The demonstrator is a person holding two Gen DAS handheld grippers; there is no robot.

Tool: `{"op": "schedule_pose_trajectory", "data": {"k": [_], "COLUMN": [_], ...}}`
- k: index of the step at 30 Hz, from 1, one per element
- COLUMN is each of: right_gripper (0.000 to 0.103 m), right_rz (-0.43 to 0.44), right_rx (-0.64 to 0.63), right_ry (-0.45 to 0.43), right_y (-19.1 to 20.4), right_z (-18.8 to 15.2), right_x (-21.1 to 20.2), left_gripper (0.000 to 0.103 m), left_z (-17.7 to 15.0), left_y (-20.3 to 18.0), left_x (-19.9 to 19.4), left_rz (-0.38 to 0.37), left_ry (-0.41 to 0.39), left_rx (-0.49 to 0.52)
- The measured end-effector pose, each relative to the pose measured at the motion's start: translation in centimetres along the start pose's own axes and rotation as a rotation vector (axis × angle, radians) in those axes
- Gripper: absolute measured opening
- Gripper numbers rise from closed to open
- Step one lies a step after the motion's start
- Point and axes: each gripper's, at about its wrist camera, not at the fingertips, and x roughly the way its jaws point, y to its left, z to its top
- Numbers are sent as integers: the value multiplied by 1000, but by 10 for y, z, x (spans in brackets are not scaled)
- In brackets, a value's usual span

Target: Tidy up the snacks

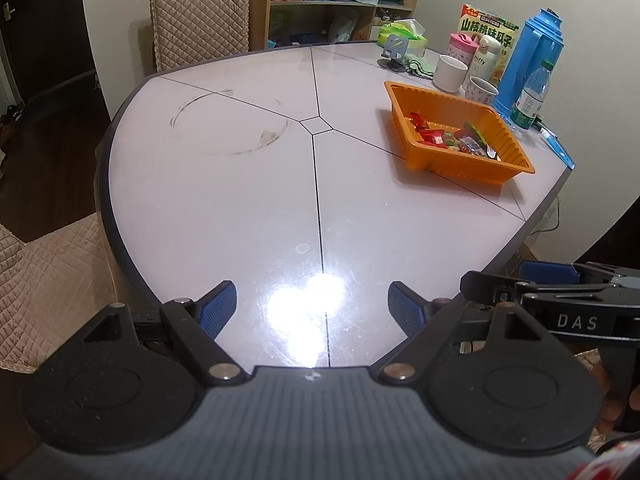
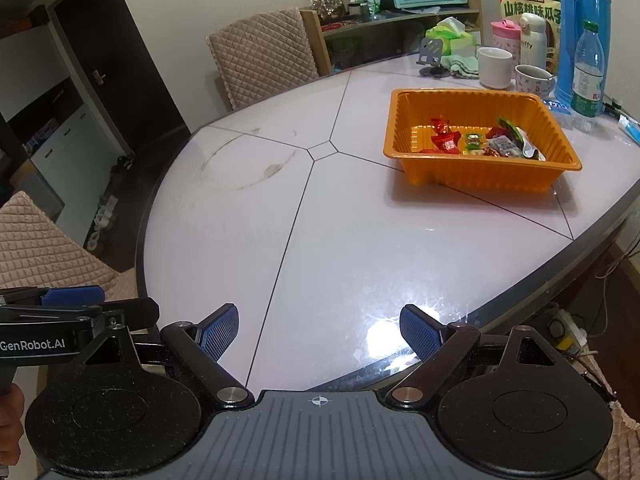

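**Both tools waiting at the near edge, snacks in the tray**

The left tool [image 1: 312, 308] and the right tool [image 2: 320, 330] are hovering over the near edge of the worktop [image 2: 320, 240], both spread wide and holding nothing. Farther on, the snacks [image 2: 476, 142] are lying inside the orange tray [image 2: 480, 176] toward the far right edge. Behind it, cups and a blue thermos [image 2: 578, 32] are standing.

Wrapped snacks [image 2: 480, 142] lie piled inside the orange ribbed tray [image 2: 408, 152].
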Motion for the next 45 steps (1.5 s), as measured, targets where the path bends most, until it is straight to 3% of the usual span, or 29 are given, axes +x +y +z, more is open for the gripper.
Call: {"op": "schedule_pose_trajectory", "data": {"k": [45], "right_gripper": [87], "right_rz": [-27], "right_rx": [12], "right_ry": [2], "right_y": [14], "right_z": [2], "right_x": [7], "left_gripper": [82], "left_z": [6], "left_y": [15], "left_x": [6], "left_rz": [-26], "left_ry": [8], "left_rx": [8]}}
